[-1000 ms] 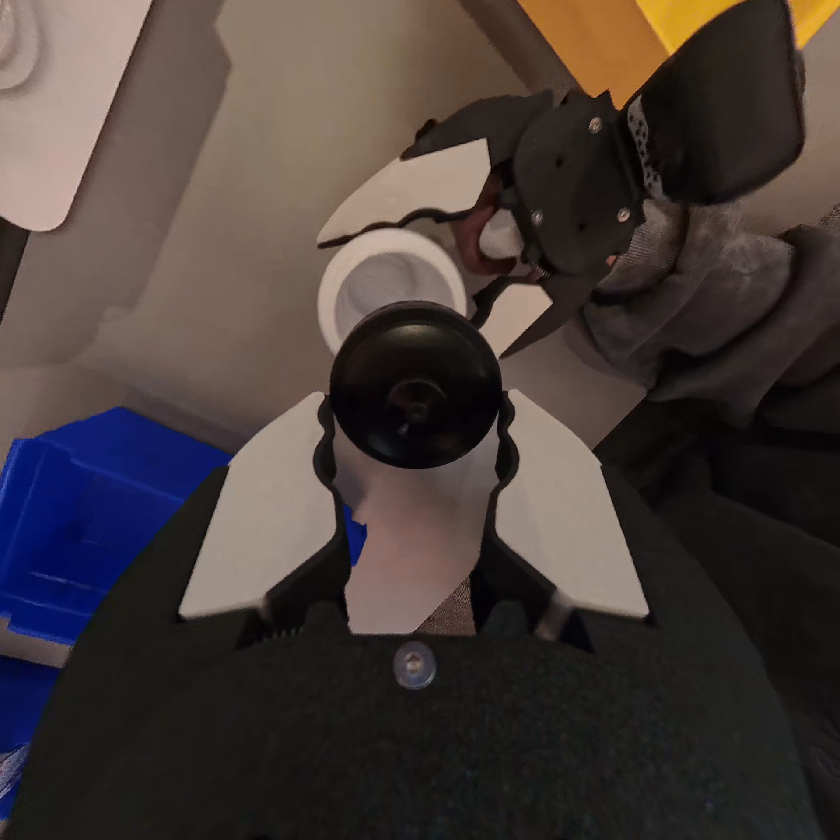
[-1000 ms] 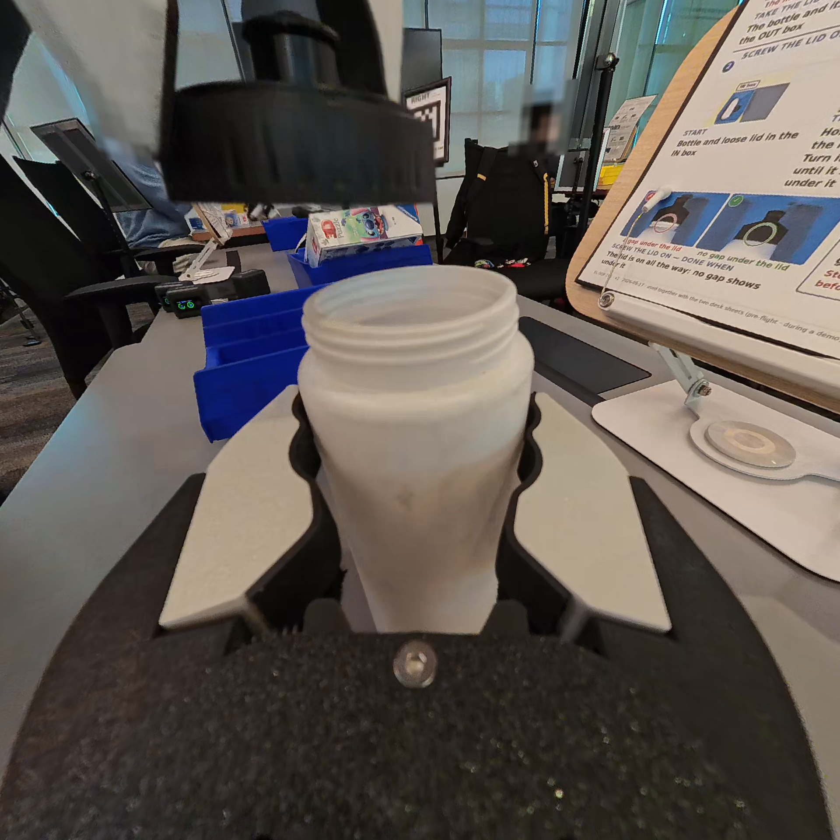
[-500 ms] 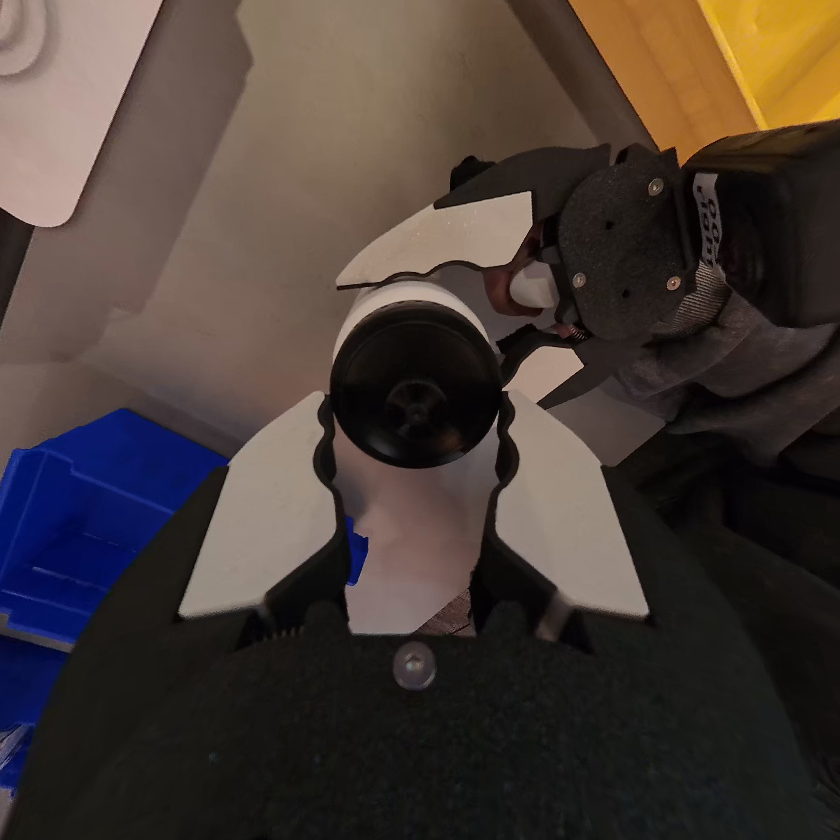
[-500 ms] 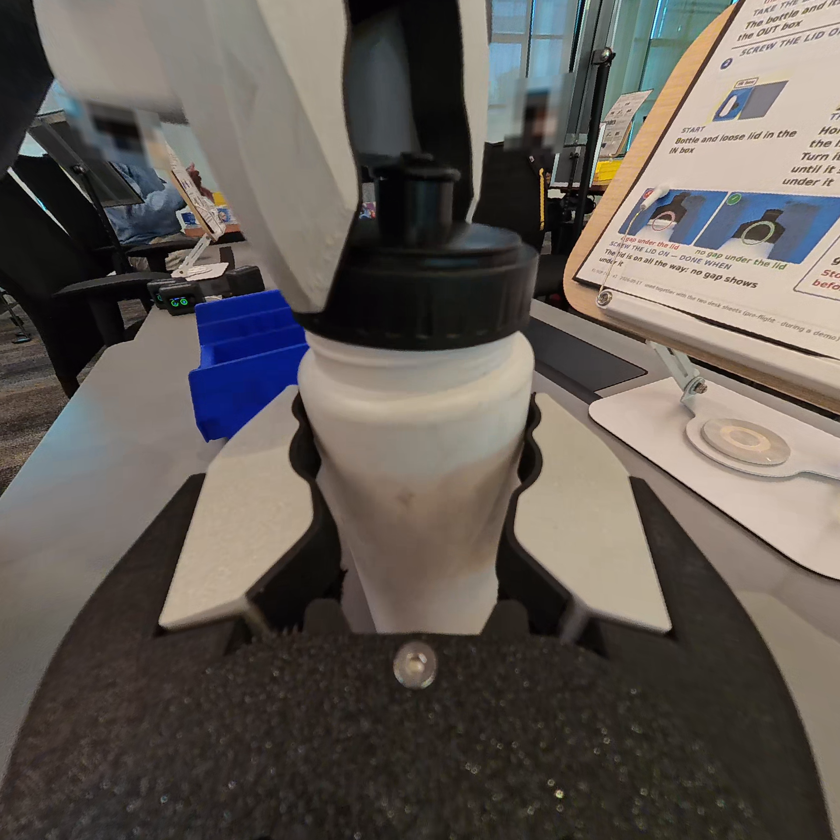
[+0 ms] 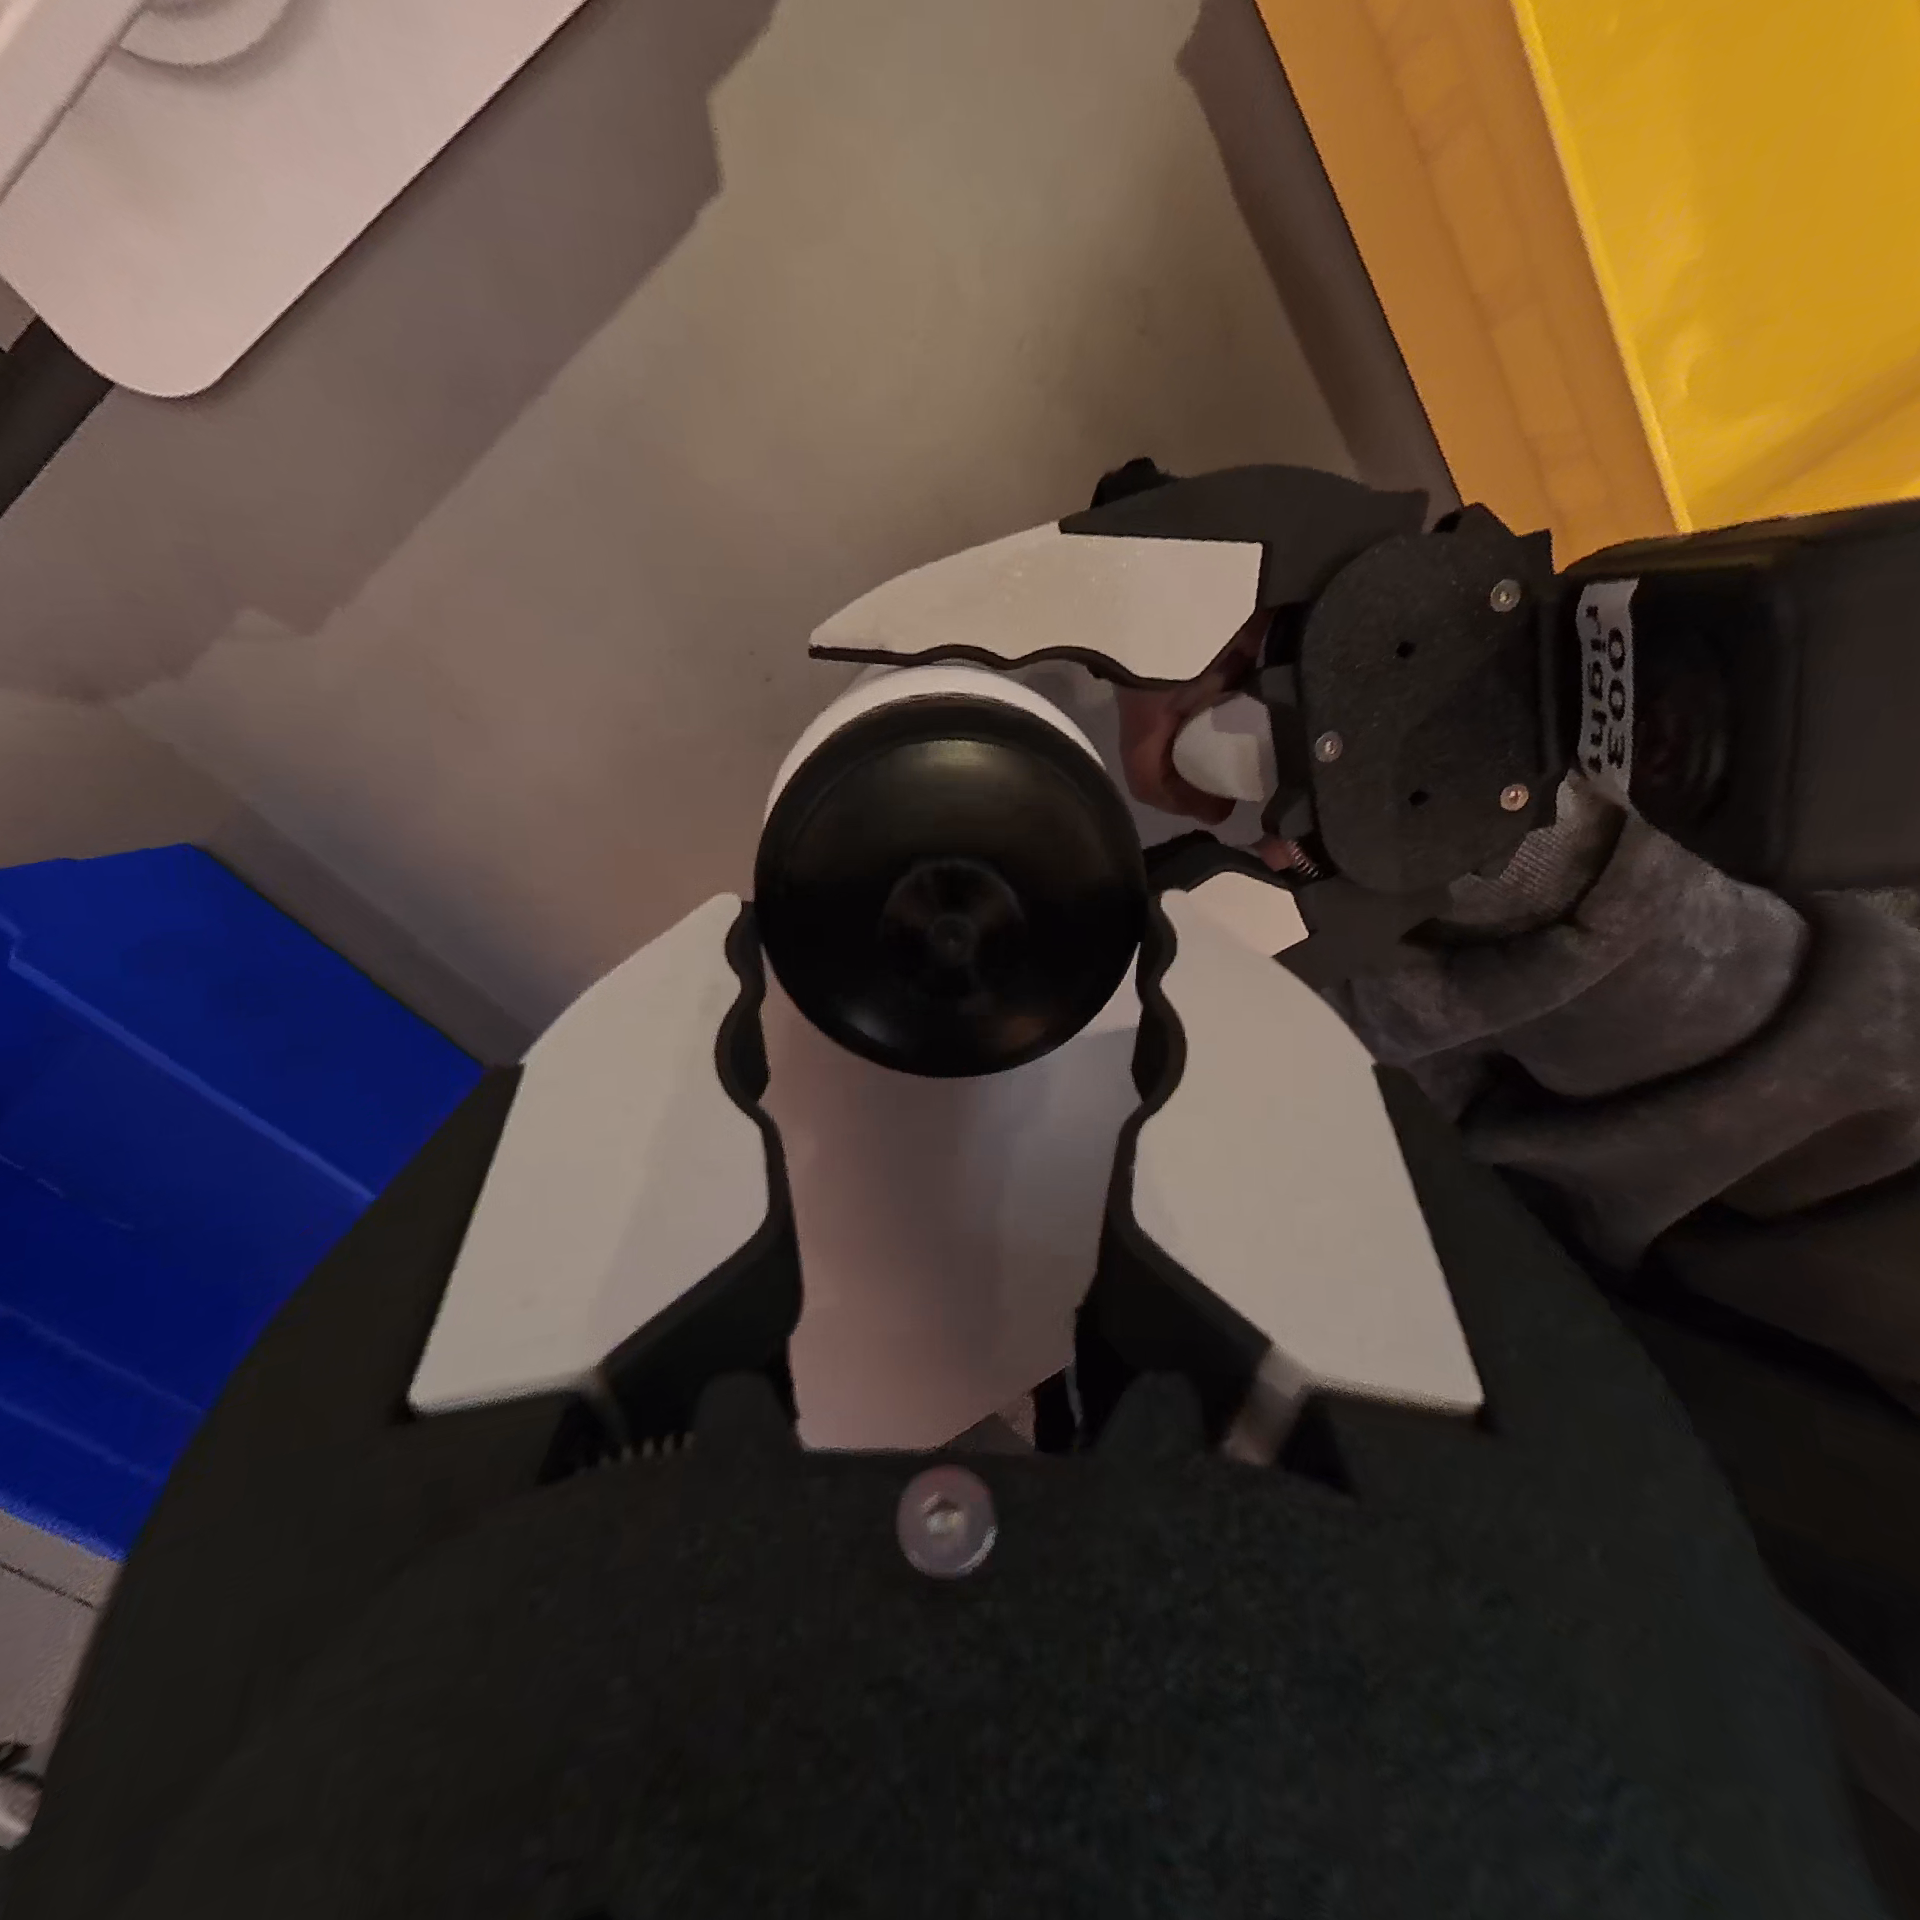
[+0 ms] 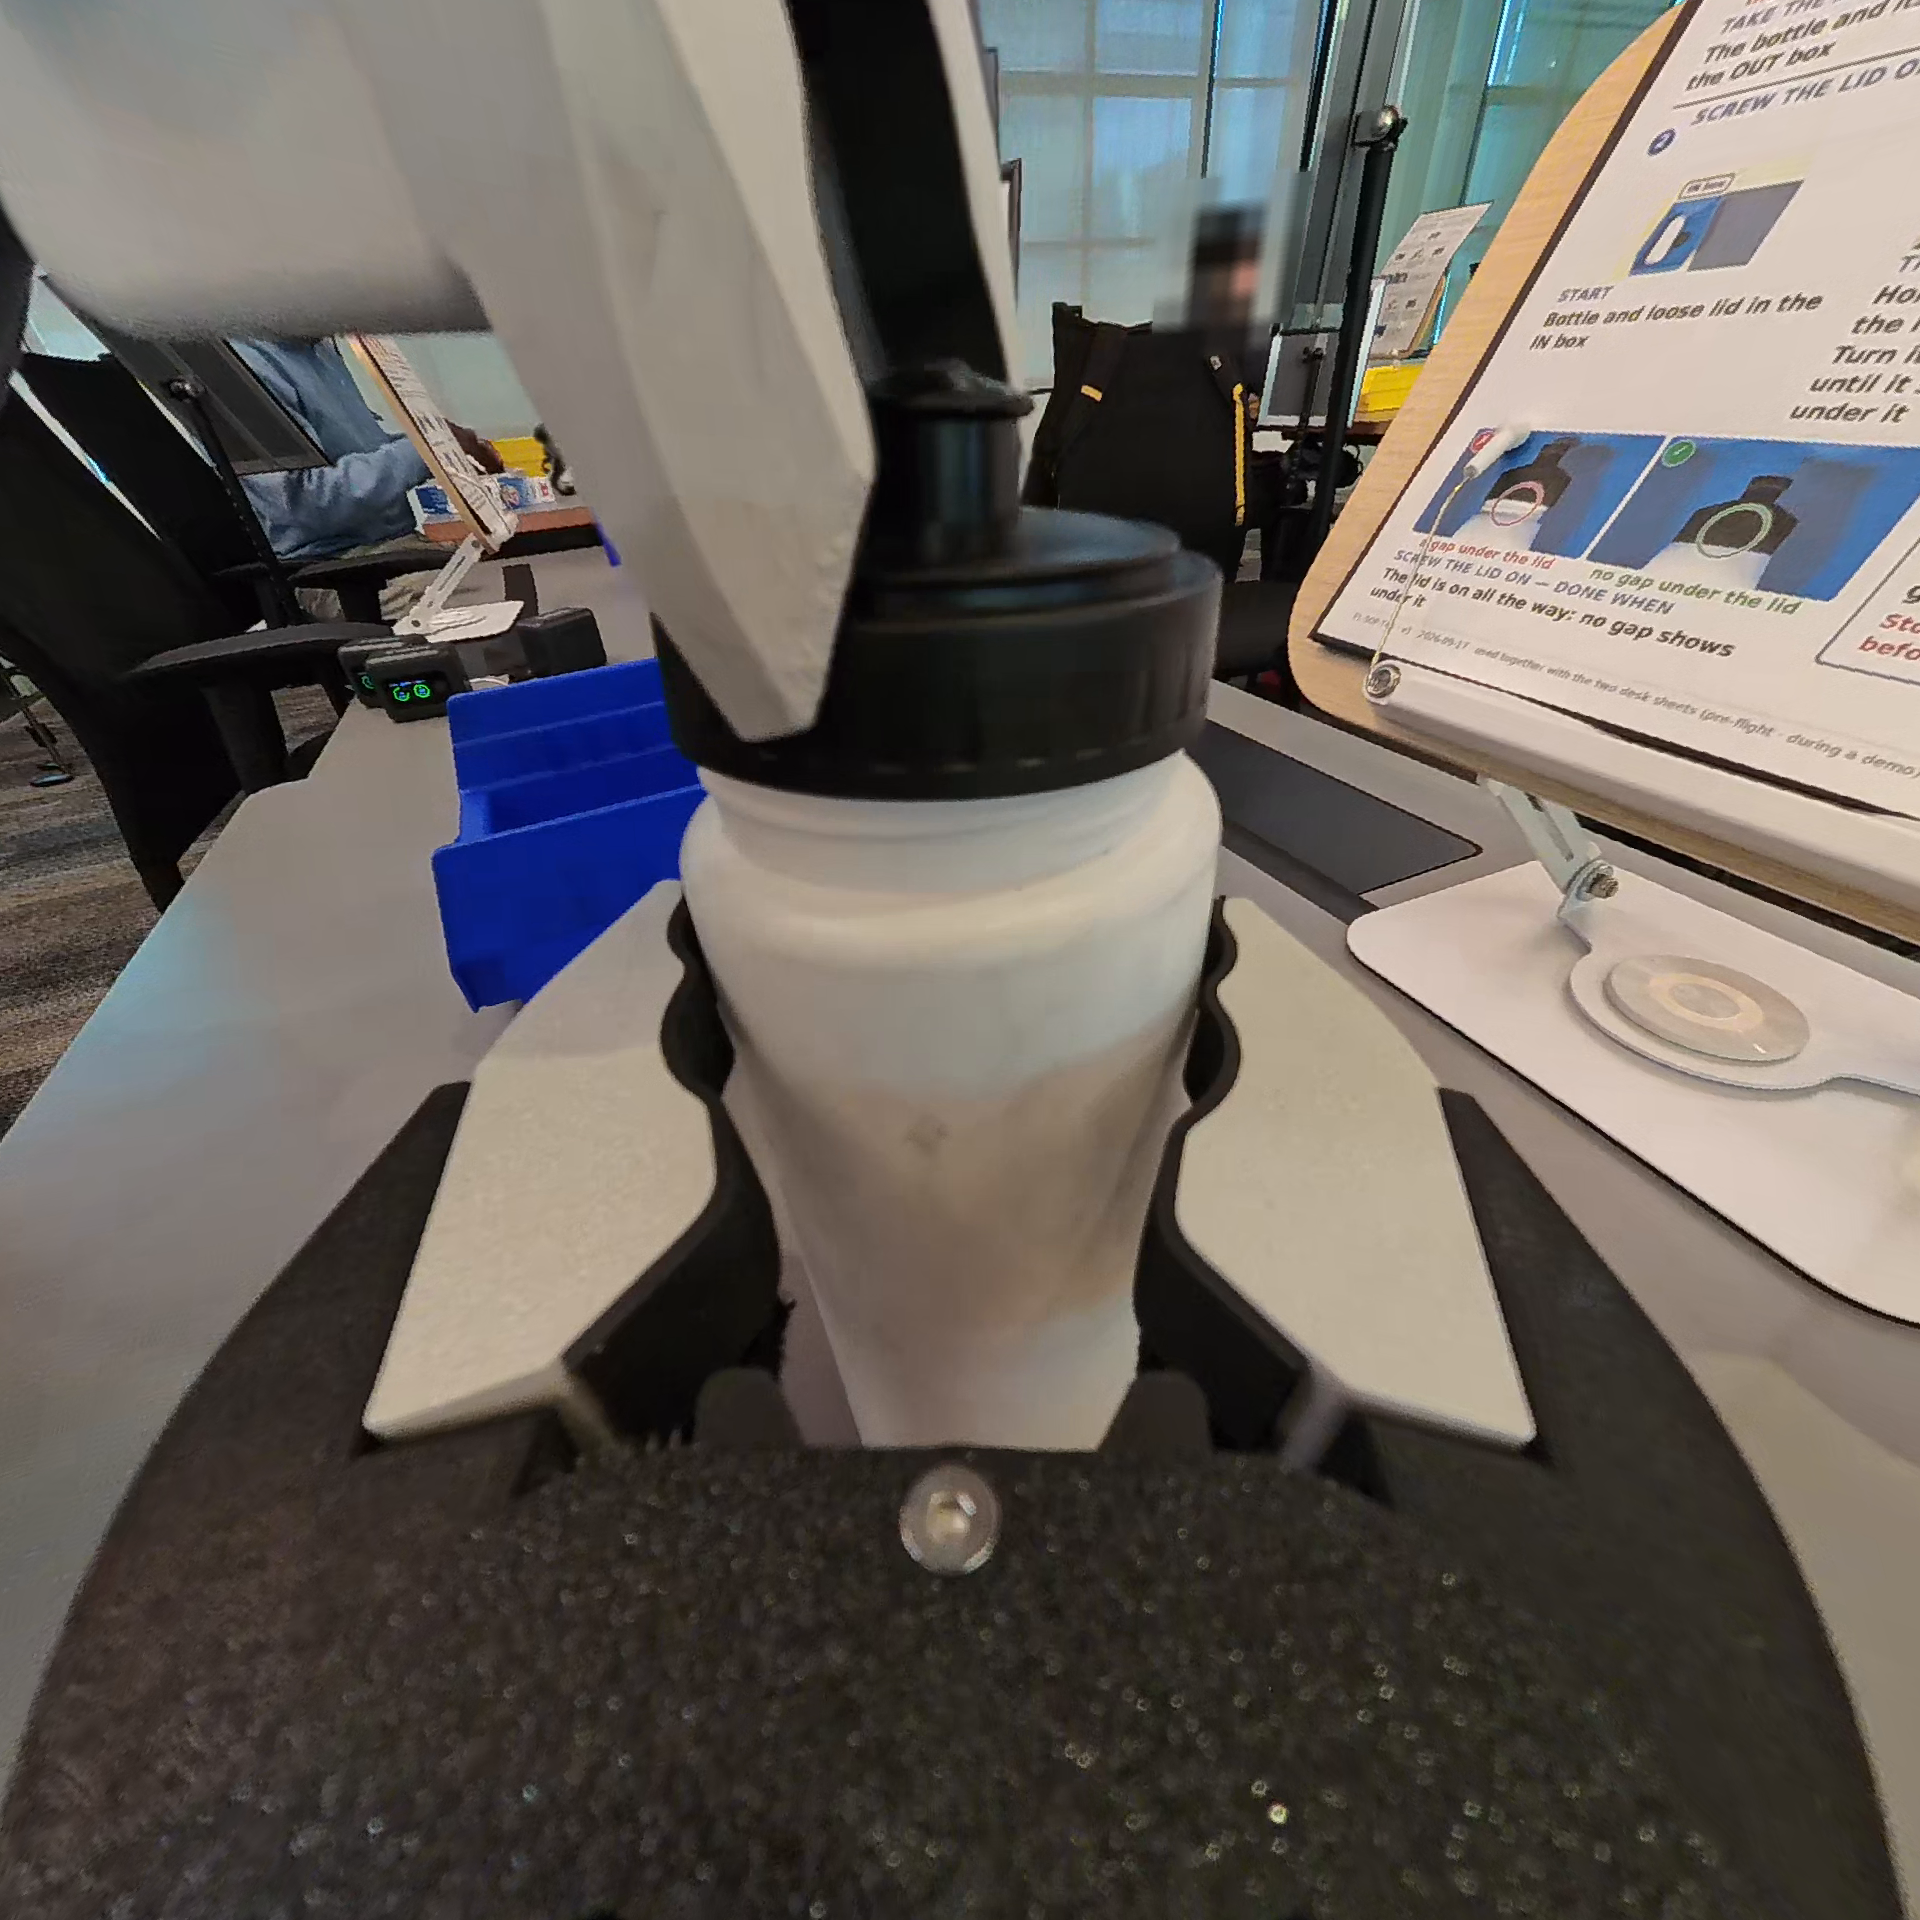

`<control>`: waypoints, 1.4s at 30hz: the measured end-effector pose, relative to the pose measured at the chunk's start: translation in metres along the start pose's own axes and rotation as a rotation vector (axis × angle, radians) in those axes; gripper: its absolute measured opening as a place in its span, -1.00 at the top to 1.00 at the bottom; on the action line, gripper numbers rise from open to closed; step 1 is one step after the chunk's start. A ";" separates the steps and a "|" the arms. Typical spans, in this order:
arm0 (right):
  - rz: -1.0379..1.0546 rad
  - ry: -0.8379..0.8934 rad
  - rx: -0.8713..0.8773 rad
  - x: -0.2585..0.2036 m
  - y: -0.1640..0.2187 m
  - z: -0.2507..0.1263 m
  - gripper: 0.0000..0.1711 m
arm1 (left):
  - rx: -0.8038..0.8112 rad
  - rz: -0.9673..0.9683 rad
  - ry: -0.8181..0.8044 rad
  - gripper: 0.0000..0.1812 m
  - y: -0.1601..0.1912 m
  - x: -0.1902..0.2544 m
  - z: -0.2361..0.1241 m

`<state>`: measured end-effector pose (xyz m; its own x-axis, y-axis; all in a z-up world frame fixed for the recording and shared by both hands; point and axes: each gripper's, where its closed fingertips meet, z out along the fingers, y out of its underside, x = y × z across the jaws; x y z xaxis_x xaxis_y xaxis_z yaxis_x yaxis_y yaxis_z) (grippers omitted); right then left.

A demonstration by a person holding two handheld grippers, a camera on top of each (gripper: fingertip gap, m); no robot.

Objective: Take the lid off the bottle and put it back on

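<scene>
Down from the left wrist view: left tool point(image 5: 948, 940) clamped on black lid point(image 5: 945, 894), sitting atop white bottle point(image 5: 831, 727). Over to the right wrist view: right tool point(image 6: 951, 1023) clamped round bottle point(image 6: 951, 997), upright over grey desk point(image 6: 208, 1039), blue bin point(image 6: 551, 831) far left.

**Dim and warm from above, bright and cool from the side**

The left wrist view is dim and warm-toned. The table point(image 5: 935, 364) carries hard, angular shadows across the upper left and centre of the frame, and the lid point(image 5: 951, 914) shows only faint sheen. Its edges bend with wide-angle distortion, and the lower frame sinks into near-black.

The right wrist view is far brighter, lit by cool daylight from windows point(image 6: 1122, 156) at the top centre. Motion blur smears the white left gripper point(image 6: 800, 717) in the upper left. The background is soft; straight lines bow toward the corners.
</scene>
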<state>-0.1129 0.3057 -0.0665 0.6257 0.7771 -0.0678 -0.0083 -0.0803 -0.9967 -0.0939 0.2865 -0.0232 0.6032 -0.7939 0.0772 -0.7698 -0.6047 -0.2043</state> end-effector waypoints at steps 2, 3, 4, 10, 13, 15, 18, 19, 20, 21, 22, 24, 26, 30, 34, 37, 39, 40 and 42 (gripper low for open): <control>0.000 0.000 -0.001 0.000 0.000 0.000 -0.03 | 0.014 -0.034 -0.005 0.24 0.000 0.000 0.000; 0.000 0.000 -0.002 0.000 0.000 0.000 -0.03 | 0.017 -0.048 -0.006 0.24 0.000 0.000 0.000; 0.000 0.001 -0.002 0.000 0.000 0.000 -0.03 | 0.019 -0.061 -0.006 0.24 0.000 0.000 0.000; 0.001 0.001 -0.003 0.000 0.000 0.000 -0.02 | 0.006 -0.078 -0.018 0.24 0.001 0.000 0.000; 0.001 0.004 -0.004 0.000 0.000 0.000 -0.03 | -0.001 -0.047 -0.025 0.24 0.001 0.000 0.001; 0.001 0.007 -0.005 0.000 0.000 0.000 -0.03 | -0.012 0.007 -0.027 0.24 0.002 0.000 0.001; 0.000 0.008 -0.007 0.000 0.000 0.000 -0.03 | -0.040 0.123 -0.019 0.24 0.004 -0.001 0.002; 0.000 0.008 -0.006 0.000 0.000 0.000 -0.02 | -0.045 0.171 -0.016 0.24 0.004 -0.002 0.002; 0.000 0.008 -0.006 0.000 0.000 0.000 -0.03 | -0.055 0.200 -0.015 0.24 0.004 -0.003 0.002; -0.001 0.008 -0.006 0.000 0.000 0.000 -0.03 | -0.066 0.217 -0.007 0.24 0.005 -0.003 0.002; -0.003 0.010 -0.006 0.000 0.000 0.001 -0.02 | -0.077 0.245 -0.002 0.24 0.005 -0.003 0.002; -0.007 0.011 -0.008 0.000 0.000 0.001 -0.02 | -0.089 0.307 0.005 0.24 0.005 -0.004 0.002; -0.008 0.010 -0.011 0.000 0.001 0.000 -0.02 | -0.094 0.374 0.014 0.23 0.005 -0.004 0.002; -0.006 -0.005 -0.009 -0.001 0.001 0.000 -0.02 | -0.100 0.558 0.021 0.23 0.007 -0.004 0.003; -0.004 -0.016 -0.010 -0.002 0.001 0.000 -0.02 | -0.093 0.673 0.050 0.23 0.006 -0.005 0.003; -0.004 -0.020 -0.004 -0.003 0.001 0.000 -0.02 | -0.079 0.791 0.078 0.24 0.005 -0.006 0.003; -0.003 -0.021 -0.002 -0.003 0.001 0.000 -0.02 | -0.077 0.854 0.097 0.24 0.005 -0.007 0.003; -0.003 -0.021 -0.001 -0.003 0.001 0.000 -0.02 | -0.076 0.896 0.103 0.24 0.005 -0.007 0.003; -0.003 -0.024 0.001 -0.003 0.001 0.000 -0.02 | -0.056 0.988 0.121 0.24 0.004 -0.006 0.003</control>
<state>-0.1148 0.3037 -0.0669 0.6068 0.7921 -0.0655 -0.0070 -0.0771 -0.9970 -0.1003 0.2892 -0.0275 -0.3364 -0.9417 -0.0032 -0.9254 0.3313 -0.1839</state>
